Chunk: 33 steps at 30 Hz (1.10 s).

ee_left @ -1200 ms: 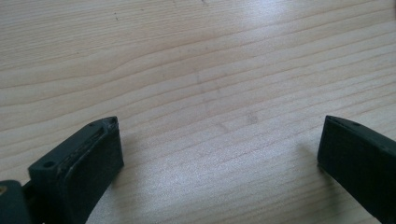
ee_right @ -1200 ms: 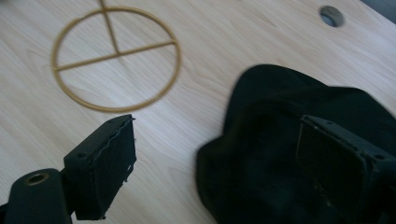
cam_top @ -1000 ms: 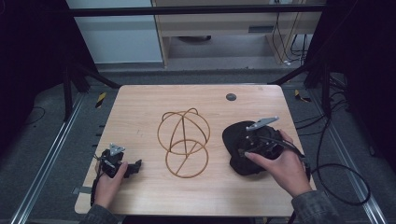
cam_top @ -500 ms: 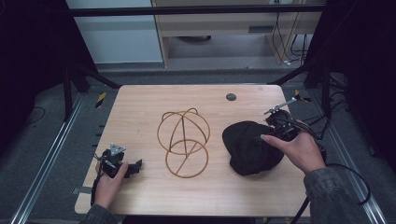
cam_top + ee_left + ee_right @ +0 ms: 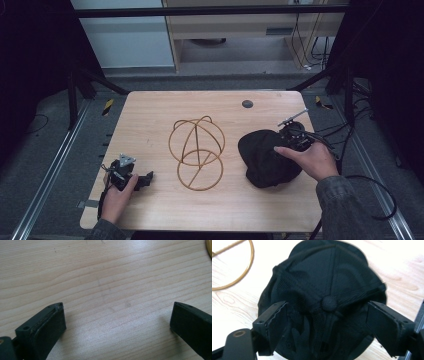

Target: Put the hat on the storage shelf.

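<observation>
Overhead, your right gripper point(image 5: 296, 134) sits at the right edge of a black cap point(image 5: 265, 157), which lies on the right half of the wooden tabletop point(image 5: 150, 115) — your right hand point(image 5: 307, 159) rests against the cap's near right side. A gold wire frame point(image 5: 197, 151) of joined hoops stands mid-table, just left of the cap and not touching it. Your left gripper point(image 5: 134, 179) rests near the tabletop's front left corner, well apart from both.

Next, the left gripper view: its jaws stand wide apart over bare wood grain, nothing between them.

Last, the right gripper view: the cap point(image 5: 324, 297) lies crown-up, its top button between your right gripper's point(image 5: 325, 318) jaws. The jaws have just been closing a little yet stand released — pads either side of the crown, not pressing on it.
</observation>
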Motion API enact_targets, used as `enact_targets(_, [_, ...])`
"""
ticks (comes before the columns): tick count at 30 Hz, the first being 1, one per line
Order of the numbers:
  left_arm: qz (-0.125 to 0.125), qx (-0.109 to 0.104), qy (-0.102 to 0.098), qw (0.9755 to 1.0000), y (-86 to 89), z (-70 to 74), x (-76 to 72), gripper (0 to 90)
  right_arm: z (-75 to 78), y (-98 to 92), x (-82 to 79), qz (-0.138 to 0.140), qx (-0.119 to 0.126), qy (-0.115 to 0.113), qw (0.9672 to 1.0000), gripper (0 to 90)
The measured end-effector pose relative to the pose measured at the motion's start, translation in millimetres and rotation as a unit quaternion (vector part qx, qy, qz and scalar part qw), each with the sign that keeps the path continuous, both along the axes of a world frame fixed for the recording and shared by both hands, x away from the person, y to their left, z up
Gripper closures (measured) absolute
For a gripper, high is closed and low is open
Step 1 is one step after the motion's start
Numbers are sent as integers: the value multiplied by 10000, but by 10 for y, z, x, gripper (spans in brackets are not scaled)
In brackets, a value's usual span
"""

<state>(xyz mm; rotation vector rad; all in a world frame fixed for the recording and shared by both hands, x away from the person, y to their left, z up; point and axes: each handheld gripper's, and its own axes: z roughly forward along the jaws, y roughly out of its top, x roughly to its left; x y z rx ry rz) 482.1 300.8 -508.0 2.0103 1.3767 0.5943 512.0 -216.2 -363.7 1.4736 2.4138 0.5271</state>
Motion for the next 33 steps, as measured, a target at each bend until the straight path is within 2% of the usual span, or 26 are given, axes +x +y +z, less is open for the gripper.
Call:
enact_targets(9, [-52,5,-4,10000,-12,0,0,0,-167,-32,-6,-17,43,222,9997,290])
enact_targets(18, [-101,5,-3,9999,-22,0,-1,0,-215,-77,-72,-33,115,183,9998,370])
enact_targets(27, [-128,5,-4,9999,-33,-1,-1,0,-214,-121,-118,-43,179,308,9994,451])
enact_targets(33, [-139,7,-4,9999,-36,-1,-2,0,-224,-111,-84,0,106,408,9991,523])
